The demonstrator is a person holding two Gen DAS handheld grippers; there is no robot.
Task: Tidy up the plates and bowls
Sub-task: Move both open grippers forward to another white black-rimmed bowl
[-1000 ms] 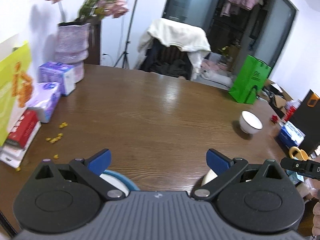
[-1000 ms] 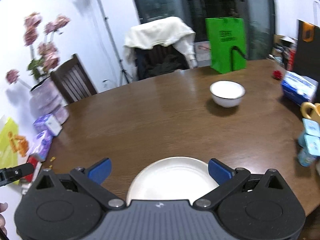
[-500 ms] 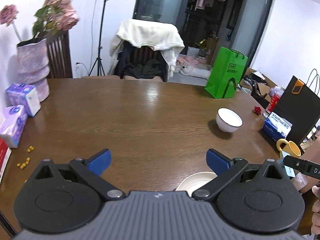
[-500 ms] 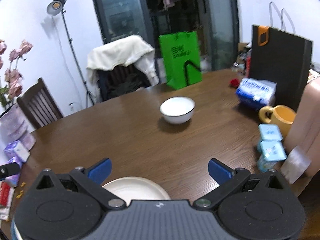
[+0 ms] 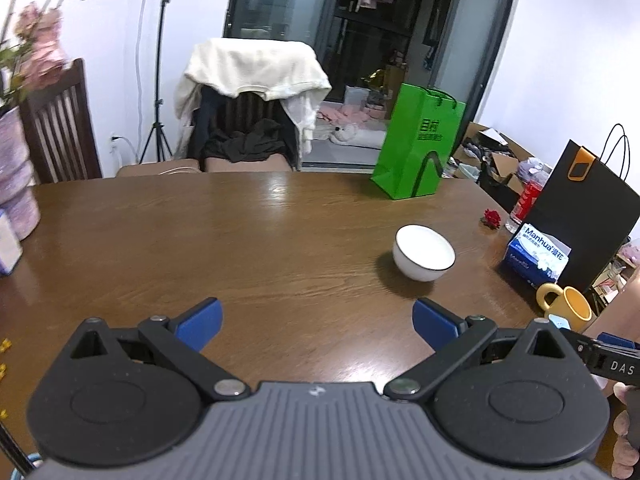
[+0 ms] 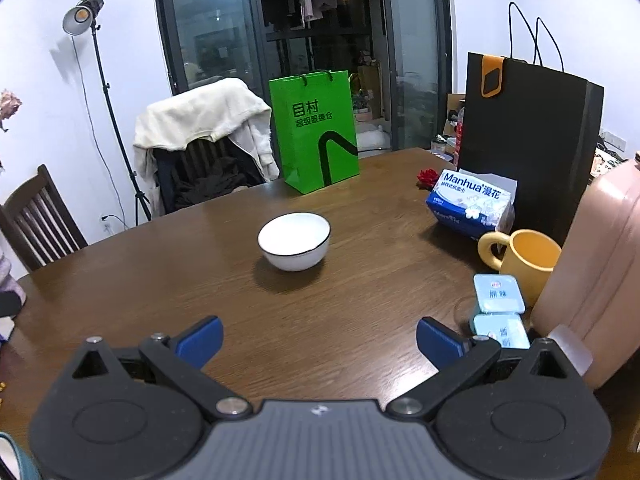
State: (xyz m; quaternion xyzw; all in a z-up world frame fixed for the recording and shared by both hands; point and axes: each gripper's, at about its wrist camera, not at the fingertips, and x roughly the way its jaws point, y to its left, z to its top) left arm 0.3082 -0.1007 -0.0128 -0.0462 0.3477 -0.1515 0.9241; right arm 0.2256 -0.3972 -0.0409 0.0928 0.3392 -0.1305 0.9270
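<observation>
A white bowl (image 5: 423,253) with a thin dark rim stands upright on the brown wooden table (image 5: 260,240). In the right wrist view the same bowl (image 6: 294,246) sits straight ahead of my right gripper (image 6: 319,338), which is open and holds nothing. My left gripper (image 5: 317,324) is also open and holds nothing, and the bowl lies ahead of it to the right. The plates seen earlier are hidden below both gripper bodies. Part of the right gripper (image 5: 608,360) shows at the right edge of the left wrist view.
A green paper bag (image 6: 314,132), a black bag (image 6: 532,136), a blue tissue pack (image 6: 470,204), a yellow mug (image 6: 528,260), small teal boxes (image 6: 498,312) and a pink jug (image 6: 600,276) crowd the table's right side. A purple vase (image 5: 16,188) stands left. Chairs (image 5: 248,120) lie beyond.
Both views have swung to the right and lifted. The white plate has dropped out of sight under the grippers, and the bowl now lies nearer the centre. Both grippers stay open.
</observation>
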